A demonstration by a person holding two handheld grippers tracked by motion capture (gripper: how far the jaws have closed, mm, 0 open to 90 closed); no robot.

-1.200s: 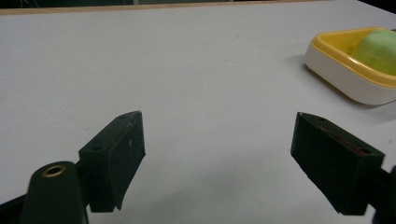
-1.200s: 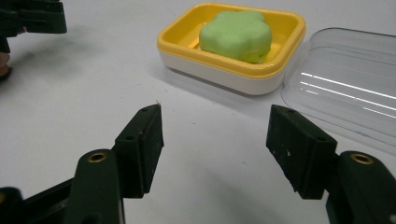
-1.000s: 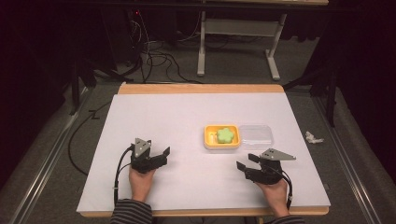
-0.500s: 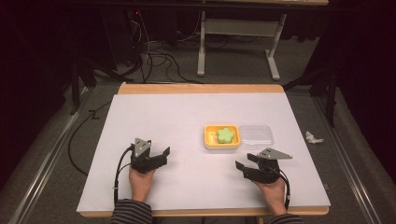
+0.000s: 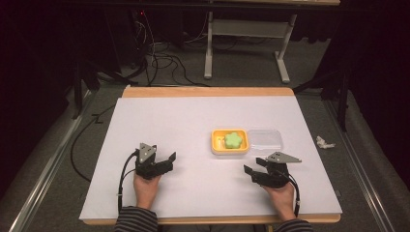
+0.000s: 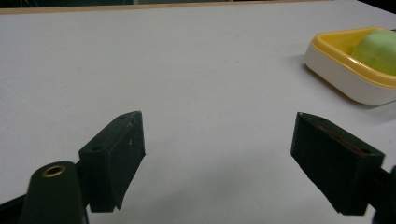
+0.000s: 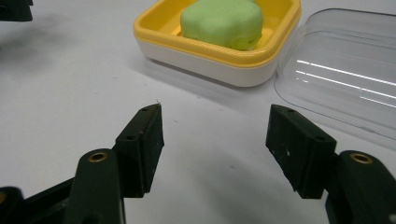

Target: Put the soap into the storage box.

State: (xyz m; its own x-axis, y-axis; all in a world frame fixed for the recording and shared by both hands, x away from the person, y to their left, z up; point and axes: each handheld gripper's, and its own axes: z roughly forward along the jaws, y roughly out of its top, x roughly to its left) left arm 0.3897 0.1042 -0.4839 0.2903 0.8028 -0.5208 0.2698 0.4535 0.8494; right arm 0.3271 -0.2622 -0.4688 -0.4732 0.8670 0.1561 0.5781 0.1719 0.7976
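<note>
A yellow-rimmed white dish (image 5: 215, 143) sits right of the table's middle and holds a green flower-shaped block (image 5: 234, 139). A clear lid (image 5: 264, 139) lies touching its right side. My right gripper (image 5: 251, 170) rests on the white table top just in front of the dish, open with nothing between its fingers. In the right gripper view the dish (image 7: 205, 51), the block (image 7: 222, 21) and the lid (image 7: 345, 84) lie close beyond the right gripper (image 7: 215, 126). My left gripper (image 5: 169, 162) stands open and empty, well left of the dish (image 6: 345, 79); the left gripper (image 6: 217, 135) frames bare table.
The white table top (image 5: 193, 121) has a wooden far edge (image 5: 208, 92). A crumpled white scrap (image 5: 324, 142) lies on the floor off the right side. Cables and a metal stand are on the floor beyond the table.
</note>
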